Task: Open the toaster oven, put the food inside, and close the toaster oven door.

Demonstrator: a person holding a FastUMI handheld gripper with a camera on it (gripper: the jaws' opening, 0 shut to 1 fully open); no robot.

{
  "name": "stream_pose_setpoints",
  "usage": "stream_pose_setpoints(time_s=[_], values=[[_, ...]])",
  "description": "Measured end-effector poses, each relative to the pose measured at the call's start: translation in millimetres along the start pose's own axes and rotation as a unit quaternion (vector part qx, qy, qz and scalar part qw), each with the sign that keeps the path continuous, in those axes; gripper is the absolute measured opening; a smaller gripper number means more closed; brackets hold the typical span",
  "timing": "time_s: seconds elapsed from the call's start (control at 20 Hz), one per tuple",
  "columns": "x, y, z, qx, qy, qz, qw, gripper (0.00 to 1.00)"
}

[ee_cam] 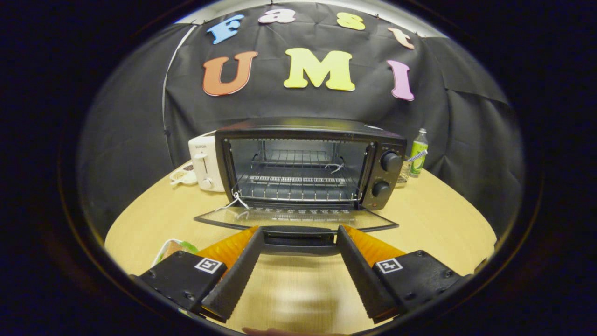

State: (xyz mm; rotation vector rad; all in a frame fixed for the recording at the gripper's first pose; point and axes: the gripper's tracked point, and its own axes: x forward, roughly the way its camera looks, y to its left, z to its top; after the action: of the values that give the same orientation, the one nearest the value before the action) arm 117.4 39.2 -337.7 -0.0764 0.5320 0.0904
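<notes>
Wooden table (433,210); gripper (298,238) apparently open.

A pale wood-grain tabletop (433,210), matt, is seen; the glossy black metal toaster oven (308,128) holds wire racks (298,184).

black toaster oven (308,158), white toaster (205,163)

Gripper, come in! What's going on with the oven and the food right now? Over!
Gripper open, jaws either side of the door handle, not squeezing. Toaster oven door down flat, rack bare. Food on the table beside the left finger. Path clear.
</notes>
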Motion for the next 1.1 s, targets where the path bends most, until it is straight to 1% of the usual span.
stream_pose_setpoints(time_s=[0.1, 0.3, 0.35, 0.4, 0.5, 0.55, 0.7, 0.8, 0.95, 1.05, 1.1], values=[[3, 0, -12, 0.009, 0.01, 0.003, 1.0, 1.0], [18, 2, -47, 0.04, 0.075, 0.012, 0.996, 1.0], [24, 3, -37, 0.046, 0.049, 0.02, 0.998, 1.0], [20, 5, -38, 0.045, 0.052, 0.031, 0.997, 0.99], [14, 6, -45, 0.047, 0.079, 0.049, 0.995, 1.0], [9, 10, -47, 0.056, 0.094, 0.07, 0.992, 1.0], [-10, 19, -41, 0.103, 0.125, 0.127, 0.979, 0.99], [-28, 30, -28, 0.131, 0.13, 0.172, 0.968, 0.98], [-44, 39, -11, 0.155, 0.15, 0.216, 0.952, 0.97], [-51, 49, -11, 0.168, 0.189, 0.241, 0.937, 0.96], [-57, 57, -14, 0.173, 0.221, 0.257, 0.925, 0.95]])
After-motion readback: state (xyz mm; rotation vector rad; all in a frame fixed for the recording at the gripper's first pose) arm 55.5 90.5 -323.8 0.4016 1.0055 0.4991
